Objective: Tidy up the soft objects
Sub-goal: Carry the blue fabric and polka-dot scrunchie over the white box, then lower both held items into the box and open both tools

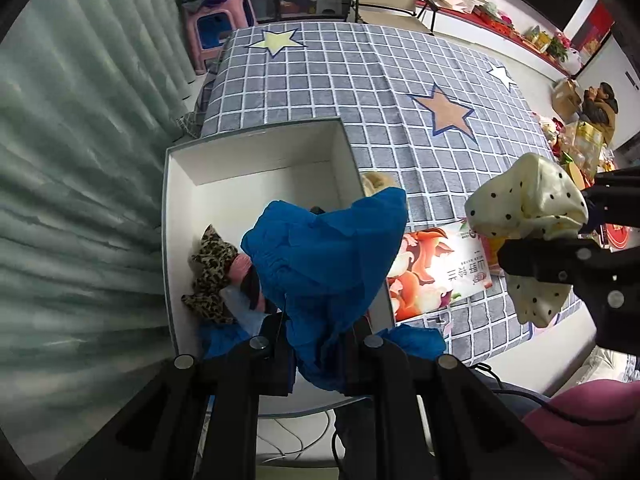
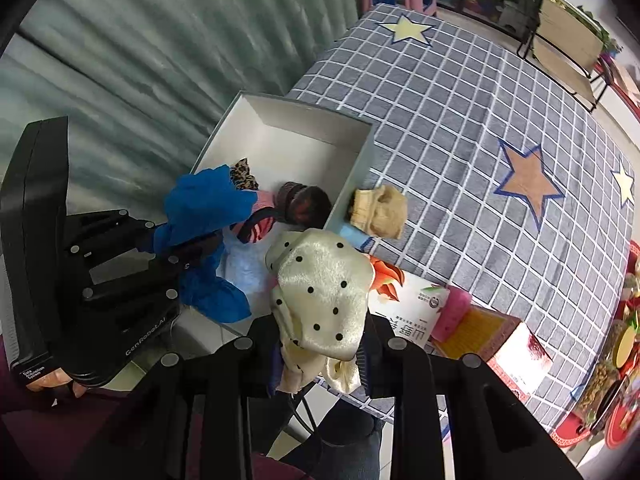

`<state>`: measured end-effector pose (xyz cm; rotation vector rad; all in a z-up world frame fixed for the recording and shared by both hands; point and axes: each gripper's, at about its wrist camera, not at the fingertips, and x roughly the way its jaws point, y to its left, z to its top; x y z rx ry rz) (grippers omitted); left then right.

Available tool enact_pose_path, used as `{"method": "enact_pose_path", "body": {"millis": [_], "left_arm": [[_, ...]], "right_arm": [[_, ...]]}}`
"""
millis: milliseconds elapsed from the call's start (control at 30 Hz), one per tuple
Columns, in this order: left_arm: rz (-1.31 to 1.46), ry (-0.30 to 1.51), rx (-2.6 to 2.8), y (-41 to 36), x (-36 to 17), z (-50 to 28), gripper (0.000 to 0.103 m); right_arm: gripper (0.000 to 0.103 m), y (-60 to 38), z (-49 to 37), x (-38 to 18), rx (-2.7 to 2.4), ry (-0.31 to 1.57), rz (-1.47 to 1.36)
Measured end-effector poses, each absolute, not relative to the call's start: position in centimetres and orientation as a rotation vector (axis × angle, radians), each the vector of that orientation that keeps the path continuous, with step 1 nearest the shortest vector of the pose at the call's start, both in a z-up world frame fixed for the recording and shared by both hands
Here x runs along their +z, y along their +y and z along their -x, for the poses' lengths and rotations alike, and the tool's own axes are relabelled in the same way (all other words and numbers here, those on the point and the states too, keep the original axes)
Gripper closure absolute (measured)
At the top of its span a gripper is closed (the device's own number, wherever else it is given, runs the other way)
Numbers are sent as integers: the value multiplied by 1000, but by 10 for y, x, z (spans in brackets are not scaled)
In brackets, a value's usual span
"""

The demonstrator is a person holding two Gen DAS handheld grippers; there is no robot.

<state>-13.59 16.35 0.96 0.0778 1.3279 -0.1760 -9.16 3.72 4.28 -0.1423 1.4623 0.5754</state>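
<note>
Left wrist: blue cloth (image 1: 324, 264) between hand-held gripper (image 1: 320, 356) fingers.

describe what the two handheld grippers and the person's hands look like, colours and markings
Both are matte black plastic. The left gripper has a boxy body with round silver screw heads, white "GenRobot.AI" lettering and a small white label. The right gripper shows two black finger rails with slots and silver bolts, plus a thin black cable below. A bare fingertip and a dark maroon sleeve show at the left handle.
</note>
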Motion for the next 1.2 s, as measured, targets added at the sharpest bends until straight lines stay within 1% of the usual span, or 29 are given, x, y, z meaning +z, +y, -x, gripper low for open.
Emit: {"method": "enact_pose_path", "body": {"millis": [1200], "left_arm": [[-2,1343,-92,204,1,154,86]], "right_arm": [[74,88,95,41,682,1449,245]]}}
